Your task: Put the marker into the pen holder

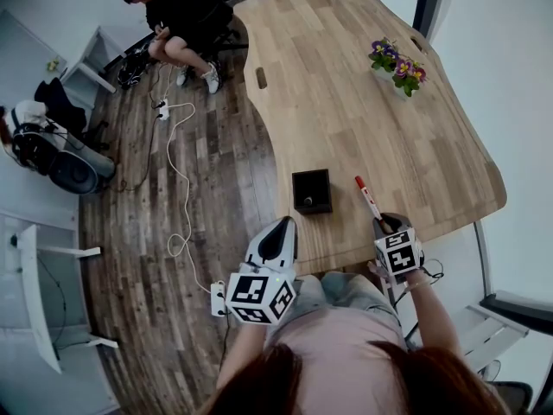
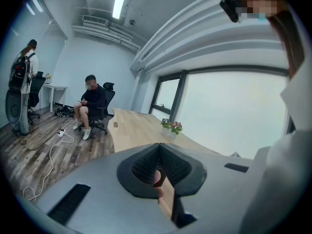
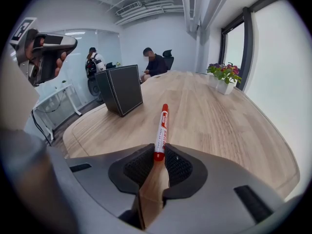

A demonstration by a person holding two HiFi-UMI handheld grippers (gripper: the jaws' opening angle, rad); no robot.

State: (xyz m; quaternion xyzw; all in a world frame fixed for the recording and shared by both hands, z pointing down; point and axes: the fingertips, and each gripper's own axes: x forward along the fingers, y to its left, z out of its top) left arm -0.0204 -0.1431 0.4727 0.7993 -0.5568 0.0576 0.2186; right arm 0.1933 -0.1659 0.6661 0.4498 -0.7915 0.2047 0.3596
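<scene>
**Item 1, marker** (image 3: 161, 126): red-capped, white-barrelled, showing at the centre of the right gripper view. It is stretching away over the wooden table (image 1: 363, 102). Whether it is resting on the wood or just clear of it is not showing.

**Item 2, right gripper** (image 3: 158, 156): its 2 jaws are pinching the marker's red tail end from both sides, and gripping nothing further up the barrel.

**Item 3, pen holder** (image 1: 311, 190): black, square and open-topped. It is standing near the table's lower edge in the head view, just left of the marker.

**Item 4, left gripper** (image 2: 158, 147): its jaws are pressing together on nothing. It is hanging off the table edge at the lower centre of the head view.

**Handling note:** the end-only grip is probably inviting the marker to pivot. That is calling for lifting slowly, tipping the marker cap-down over the opening, and releasing only with the barrel inside the walls.
</scene>
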